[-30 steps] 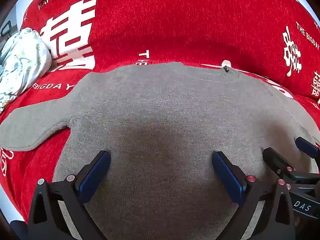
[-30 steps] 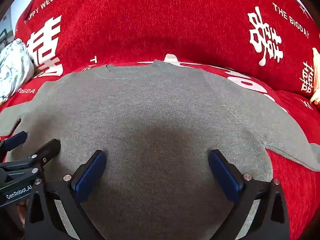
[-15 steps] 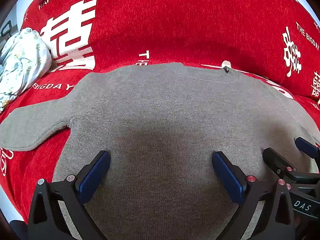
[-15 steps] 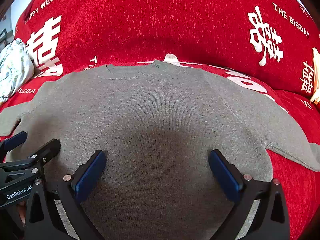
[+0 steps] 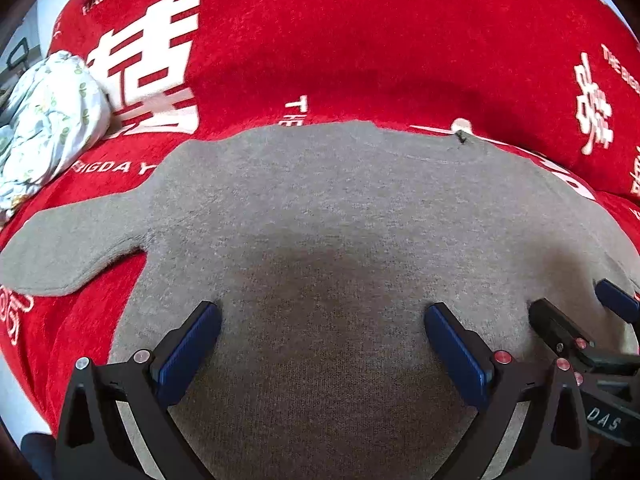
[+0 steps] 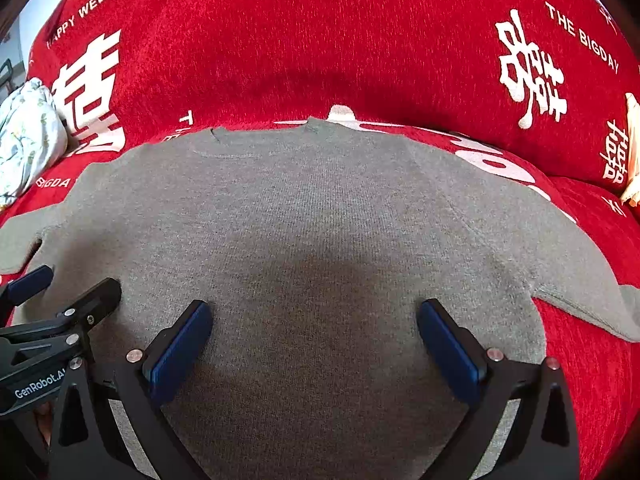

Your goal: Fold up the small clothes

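Nearest to us, both tools hang low over the lower body of the grey knit sweater [image 5: 340,216], side by side, each pointing forward toward the neckline. We hold the left gripper [image 5: 322,340] with its jaws spread wide and nothing between them; its blue pads [image 5: 188,354] sit just above or on the knit, and we cannot tell which. Our right gripper [image 6: 314,338] is equally wide and empty, over the half of the body next to it, and each tool shows at the edge of the other's view.

Under them the sweater lies flat and face up on the red wedding-print cover [image 6: 320,40], hem toward us. We judge the fabric soft, light and limp, with a fuzzy surface that should not slip in the pads. It will sag and drag, so we would pinch a doubled edge, such as the hem corners or a cuff, not the open middle.

Farther out, the left sleeve [image 5: 76,248] and the right sleeve [image 6: 568,264] stretch sideways onto the cover. Beyond them the collar [image 6: 260,140] lies against the cover's rising back. At the far left a crumpled pale floral cloth [image 5: 48,120] rests well apart from the sweater.
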`<act>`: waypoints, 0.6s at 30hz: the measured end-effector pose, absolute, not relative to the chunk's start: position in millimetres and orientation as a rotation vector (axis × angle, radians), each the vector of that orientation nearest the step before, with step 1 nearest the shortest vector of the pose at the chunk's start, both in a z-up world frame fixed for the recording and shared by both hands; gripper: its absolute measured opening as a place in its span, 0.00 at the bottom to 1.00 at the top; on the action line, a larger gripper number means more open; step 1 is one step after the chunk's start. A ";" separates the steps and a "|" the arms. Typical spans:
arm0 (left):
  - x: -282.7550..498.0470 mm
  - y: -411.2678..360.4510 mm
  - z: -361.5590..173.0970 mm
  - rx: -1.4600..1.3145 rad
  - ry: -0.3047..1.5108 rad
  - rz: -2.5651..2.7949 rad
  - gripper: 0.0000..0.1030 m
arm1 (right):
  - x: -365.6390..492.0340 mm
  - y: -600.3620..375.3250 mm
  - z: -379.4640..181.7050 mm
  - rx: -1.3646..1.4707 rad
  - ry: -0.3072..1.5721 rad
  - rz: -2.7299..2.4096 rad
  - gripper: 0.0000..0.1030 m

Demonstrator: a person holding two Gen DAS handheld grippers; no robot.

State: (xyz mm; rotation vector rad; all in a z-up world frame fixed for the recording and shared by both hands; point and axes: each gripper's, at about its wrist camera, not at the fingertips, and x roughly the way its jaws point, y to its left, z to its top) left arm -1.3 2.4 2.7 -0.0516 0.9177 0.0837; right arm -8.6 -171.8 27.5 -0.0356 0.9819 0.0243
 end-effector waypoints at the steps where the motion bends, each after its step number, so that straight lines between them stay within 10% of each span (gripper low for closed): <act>1: 0.0 3.6 3.3 -0.068 0.933 0.105 1.00 | -6.0 -171.9 26.5 -0.040 0.992 0.021 0.99; 18: 26.2 -6.4 18.4 -0.076 1.220 0.087 1.00 | 9.5 -180.6 44.7 -0.016 1.130 0.010 1.00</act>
